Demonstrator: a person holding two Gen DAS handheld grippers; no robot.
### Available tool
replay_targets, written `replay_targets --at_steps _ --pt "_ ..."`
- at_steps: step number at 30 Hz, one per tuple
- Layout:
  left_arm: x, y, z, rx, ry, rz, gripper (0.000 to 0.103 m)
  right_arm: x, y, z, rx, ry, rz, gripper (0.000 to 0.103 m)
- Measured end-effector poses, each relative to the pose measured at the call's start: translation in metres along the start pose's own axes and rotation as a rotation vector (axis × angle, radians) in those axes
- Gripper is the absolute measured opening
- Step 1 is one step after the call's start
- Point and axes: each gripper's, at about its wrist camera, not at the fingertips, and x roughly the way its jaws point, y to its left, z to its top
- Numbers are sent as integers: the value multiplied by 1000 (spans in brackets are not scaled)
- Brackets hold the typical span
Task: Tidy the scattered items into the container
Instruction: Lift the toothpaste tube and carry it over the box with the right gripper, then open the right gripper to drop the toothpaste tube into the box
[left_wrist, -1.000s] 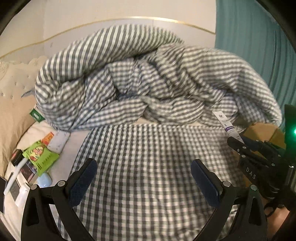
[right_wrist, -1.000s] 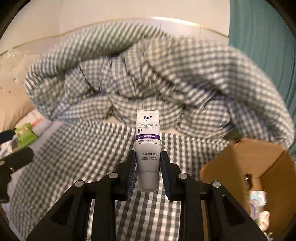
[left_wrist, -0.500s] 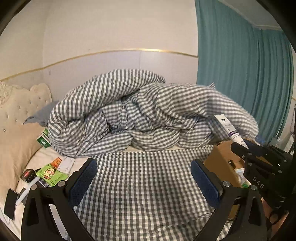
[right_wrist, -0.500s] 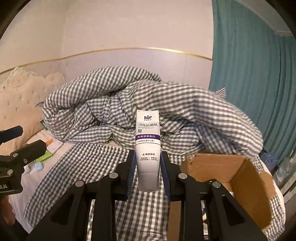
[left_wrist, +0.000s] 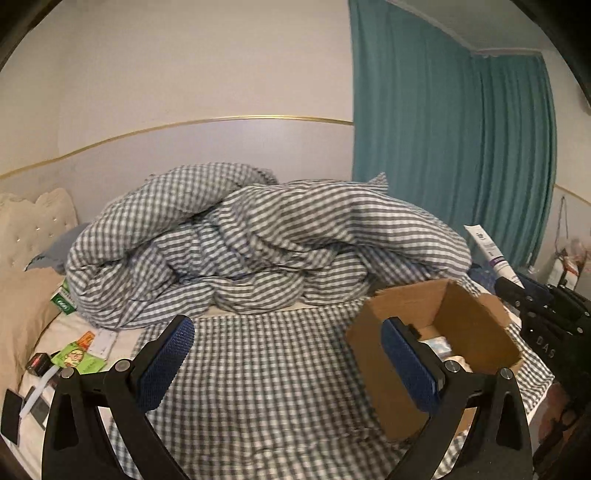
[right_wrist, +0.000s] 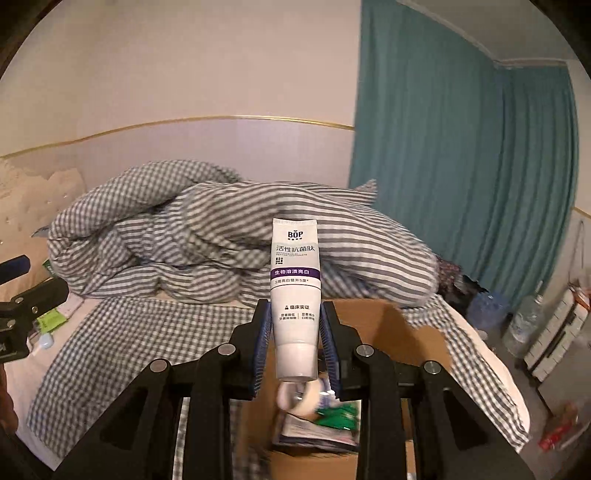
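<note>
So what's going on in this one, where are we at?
A person is tidying a bed with a hand-held gripper in each hand. The right hand-held gripper is shut on a white toothpaste tube, held upright above the open cardboard box, which already holds some items. The left hand-held gripper is open and holds nothing, over the checked sheet. More small packets lie at the left edge of the bed, beside the bunched duvet.
</note>
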Motion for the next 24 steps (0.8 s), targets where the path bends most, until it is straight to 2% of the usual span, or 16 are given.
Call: replay_targets --at_steps 7,15,24 --pt "12 -51 2 9 19 -69 103 -8 -52 -14 24 26 -61 26" --pt "25 -90 6 47 25 -92 103 11 -93 -24 55 64 -71 27" --pt "60 -110 -6 83 77 -87 103 52 -101 -47 78 142 -43 27"
